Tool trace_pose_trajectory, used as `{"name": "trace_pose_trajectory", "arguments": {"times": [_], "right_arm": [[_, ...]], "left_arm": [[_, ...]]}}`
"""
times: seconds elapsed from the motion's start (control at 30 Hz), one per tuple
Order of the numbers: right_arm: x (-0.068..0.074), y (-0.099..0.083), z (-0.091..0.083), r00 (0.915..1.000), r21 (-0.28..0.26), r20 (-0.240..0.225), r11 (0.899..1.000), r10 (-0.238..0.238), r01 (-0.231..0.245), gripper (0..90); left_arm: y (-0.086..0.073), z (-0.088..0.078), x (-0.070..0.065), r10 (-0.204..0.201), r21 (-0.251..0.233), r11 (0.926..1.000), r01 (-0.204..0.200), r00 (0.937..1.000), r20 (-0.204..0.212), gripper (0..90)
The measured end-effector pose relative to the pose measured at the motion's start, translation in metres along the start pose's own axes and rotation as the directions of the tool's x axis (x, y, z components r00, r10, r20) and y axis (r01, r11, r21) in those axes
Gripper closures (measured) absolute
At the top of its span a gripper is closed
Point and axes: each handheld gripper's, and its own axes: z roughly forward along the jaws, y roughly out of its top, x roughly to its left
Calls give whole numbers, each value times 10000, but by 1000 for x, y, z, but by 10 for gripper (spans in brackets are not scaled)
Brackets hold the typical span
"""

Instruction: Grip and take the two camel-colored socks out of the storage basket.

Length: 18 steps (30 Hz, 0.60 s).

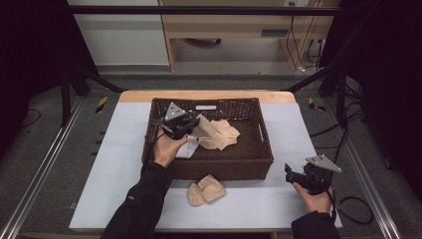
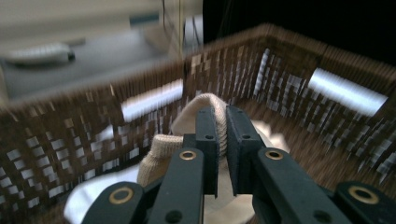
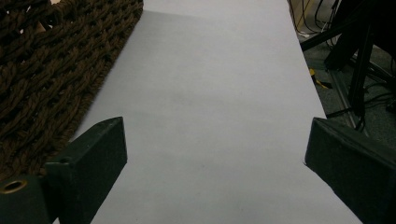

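Left gripper (image 1: 185, 127), centre-left of the high view, sits inside the basket (image 1: 259, 162), its jaws clamped on a beige sock (image 2: 212, 105); more socks (image 1: 221, 135) lie beside it at frame centre. A sock pair (image 1: 206, 190) rests on the table (image 1: 273, 204) just below the basket. Right gripper (image 1: 293, 175), lower right, holds its jaws wide apart over bare table, gripping nothing

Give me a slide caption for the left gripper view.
Left hand-held gripper shut on a beige sock, inside the brown wicker basket.
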Motion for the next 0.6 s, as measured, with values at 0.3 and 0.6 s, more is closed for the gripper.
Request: {"name": "trace_pose_trajectory", "arguments": {"times": [0.3,0.6], "right_arm": [[0,0,-1,10000,-19,25,10000,25,-25,58],[-1,0,-1,10000,-21,40,10000,33,-33,58]], "left_arm": [[17,-30,-9,-64,-1480,9889,102,9996,257,836],[37,-73,-28,388,-2443,9695,-206,9968,701,836]]}}
